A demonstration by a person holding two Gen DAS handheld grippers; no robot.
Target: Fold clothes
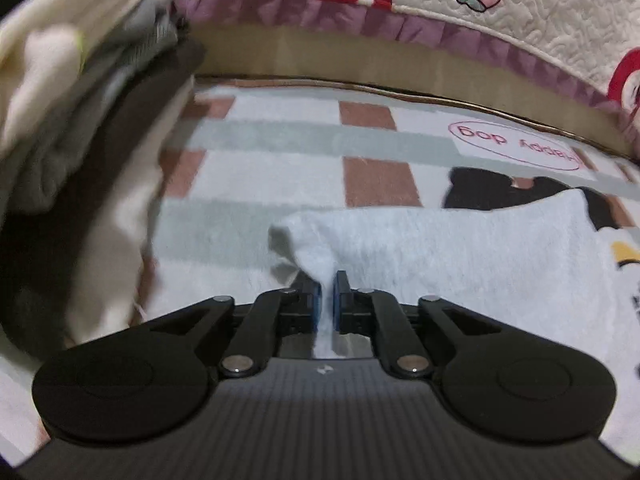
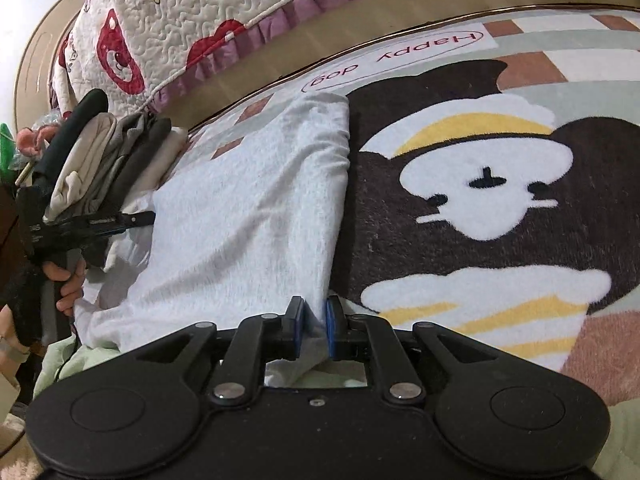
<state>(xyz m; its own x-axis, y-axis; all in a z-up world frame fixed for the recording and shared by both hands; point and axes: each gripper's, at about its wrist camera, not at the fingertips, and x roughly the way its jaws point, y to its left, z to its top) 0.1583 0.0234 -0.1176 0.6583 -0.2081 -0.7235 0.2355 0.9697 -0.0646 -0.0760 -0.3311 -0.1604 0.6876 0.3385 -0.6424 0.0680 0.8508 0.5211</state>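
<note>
A light grey garment [image 2: 256, 208] lies spread on a patterned rug, its long fold edge running away from me. My right gripper [image 2: 315, 322] is shut on the garment's near right corner, cloth pinched between the blue pads. In the left wrist view the same grey garment [image 1: 460, 248] stretches to the right, and my left gripper [image 1: 329, 296] is shut on a bunched corner of it. The left gripper [image 2: 132, 219] also shows in the right wrist view at the garment's left edge, held by a hand [image 2: 66, 280].
A stack of folded clothes [image 2: 112, 160] in cream, grey and dark tones stands left of the garment, close to the left gripper, also stack of clothes [image 1: 80, 160]. A quilted bed cover with purple frill [image 2: 192, 28] hangs behind. The rug [image 2: 500, 184] shows a dog picture.
</note>
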